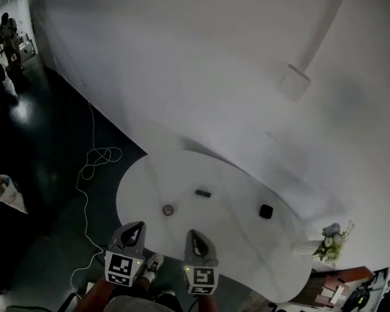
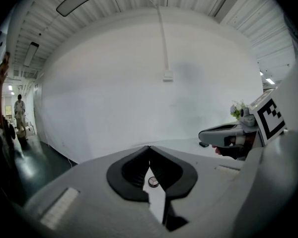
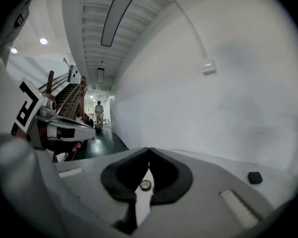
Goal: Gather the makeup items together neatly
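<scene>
Three small makeup items lie apart on the white rounded table [image 1: 234,252]: a round compact [image 1: 168,209], a dark flat bar [image 1: 203,193] and a black square case [image 1: 266,211]. Both grippers hover at the table's near edge, short of the items. My left gripper [image 1: 138,225] is shut and empty; its tips meet [image 2: 149,148], and the compact [image 2: 152,182] shows through the gap below them. My right gripper [image 1: 191,233] is also shut and empty [image 3: 149,149], with the compact [image 3: 145,185] seen beyond it and the black case [image 3: 255,177] to its right.
A white curved backdrop [image 1: 234,77] rises behind the table. A vase of flowers [image 1: 330,240] stands at the table's right end. A white cable [image 1: 94,164] snakes over the dark floor on the left. A person [image 1: 8,36] stands far off.
</scene>
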The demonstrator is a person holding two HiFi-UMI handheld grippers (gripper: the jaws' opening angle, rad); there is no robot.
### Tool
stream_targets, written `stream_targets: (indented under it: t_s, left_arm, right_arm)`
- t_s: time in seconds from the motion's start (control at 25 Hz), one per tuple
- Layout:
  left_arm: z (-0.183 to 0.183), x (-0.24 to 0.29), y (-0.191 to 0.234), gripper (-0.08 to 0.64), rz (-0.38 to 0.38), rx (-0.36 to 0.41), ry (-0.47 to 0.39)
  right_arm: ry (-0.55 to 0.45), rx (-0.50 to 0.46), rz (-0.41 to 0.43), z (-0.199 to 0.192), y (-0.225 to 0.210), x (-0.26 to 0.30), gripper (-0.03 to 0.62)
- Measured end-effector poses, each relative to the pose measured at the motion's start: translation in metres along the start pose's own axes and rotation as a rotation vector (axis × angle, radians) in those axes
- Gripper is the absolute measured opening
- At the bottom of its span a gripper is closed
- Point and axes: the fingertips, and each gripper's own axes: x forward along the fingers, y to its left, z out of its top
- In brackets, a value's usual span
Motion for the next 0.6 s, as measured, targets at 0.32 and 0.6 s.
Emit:
stream_targets:
  t_s: [0.32, 0.6]
  left_arm:
    - [-0.036, 0.031, 0.037, 0.011, 0.013, -0.037, 0.08]
    - [-0.082, 0.058, 0.054, 0.011, 0.009, -0.071, 0.158]
  right_arm:
    - [0.098, 0.009, 0.035, -0.039, 0.011, 0.06, 0.005]
    - [0.168, 0.002, 0.059, -0.081, 0.015, 0.107, 0.005]
